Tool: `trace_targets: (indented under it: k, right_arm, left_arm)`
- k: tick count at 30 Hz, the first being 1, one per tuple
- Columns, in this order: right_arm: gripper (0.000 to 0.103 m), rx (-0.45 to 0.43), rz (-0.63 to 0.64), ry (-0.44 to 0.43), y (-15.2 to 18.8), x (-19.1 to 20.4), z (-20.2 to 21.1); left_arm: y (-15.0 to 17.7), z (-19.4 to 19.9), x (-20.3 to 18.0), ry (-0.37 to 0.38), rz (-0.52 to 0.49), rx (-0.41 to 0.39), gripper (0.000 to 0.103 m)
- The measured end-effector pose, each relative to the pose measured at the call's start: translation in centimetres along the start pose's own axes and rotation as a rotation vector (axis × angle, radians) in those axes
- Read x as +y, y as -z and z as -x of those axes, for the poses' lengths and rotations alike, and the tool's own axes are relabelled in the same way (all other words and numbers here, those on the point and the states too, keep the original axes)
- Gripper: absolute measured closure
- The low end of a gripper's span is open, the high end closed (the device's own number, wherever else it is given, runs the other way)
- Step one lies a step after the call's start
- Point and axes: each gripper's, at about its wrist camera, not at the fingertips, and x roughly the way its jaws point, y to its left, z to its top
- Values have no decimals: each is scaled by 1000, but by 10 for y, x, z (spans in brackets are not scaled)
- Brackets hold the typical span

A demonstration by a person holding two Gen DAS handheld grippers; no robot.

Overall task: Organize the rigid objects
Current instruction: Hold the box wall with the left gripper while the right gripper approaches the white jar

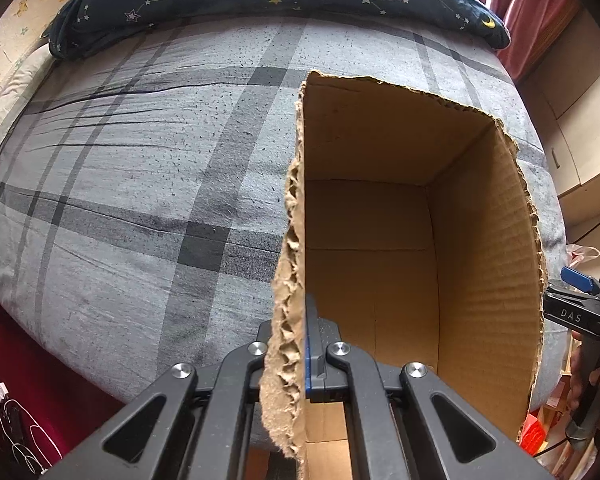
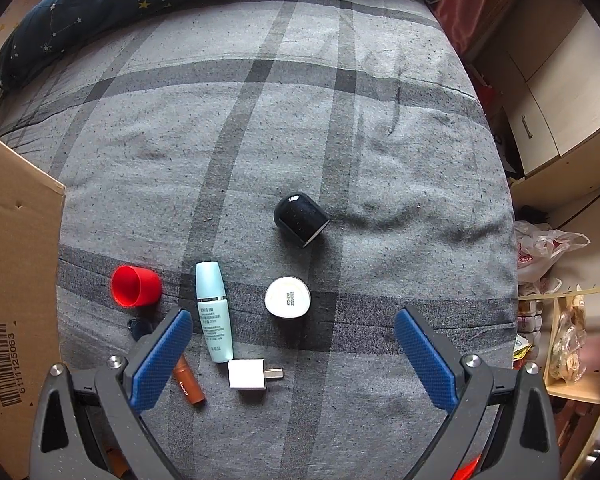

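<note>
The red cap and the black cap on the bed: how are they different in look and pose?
The red cap is bright and opaque red; the black cap is glossy black with a rounded, domed end. The red cap's open mouth faces the left, towards the cardboard box, so its hollow inside shows; the black cap's opening faces the lower right and its inside is hidden. The black cap looks bigger. Both lie on their sides on the grey plaid sheet.

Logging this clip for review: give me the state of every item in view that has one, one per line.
cardboard box: open-topped, nothing seen inside, torn wall clamped
left gripper: shut on the box wall
right gripper: open, holding nothing
red cup: on its side
pale blue bottle: lying flat
black cap: tipped on its side
white jar: resting on the bed
white charger plug: lying flat
orange tube: lying, partly hidden
</note>
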Motion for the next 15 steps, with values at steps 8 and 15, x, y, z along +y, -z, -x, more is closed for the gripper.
trace_targets:
  k: [8, 15]
  right_arm:
    - [0, 11, -22, -2, -3, -5, -19]
    - [0, 15, -33, -8, -7, -6, -36]
  left_arm:
    - [-2, 1, 0, -8, 22, -4, 101]
    - [0, -1, 1, -23, 57, 2, 101]
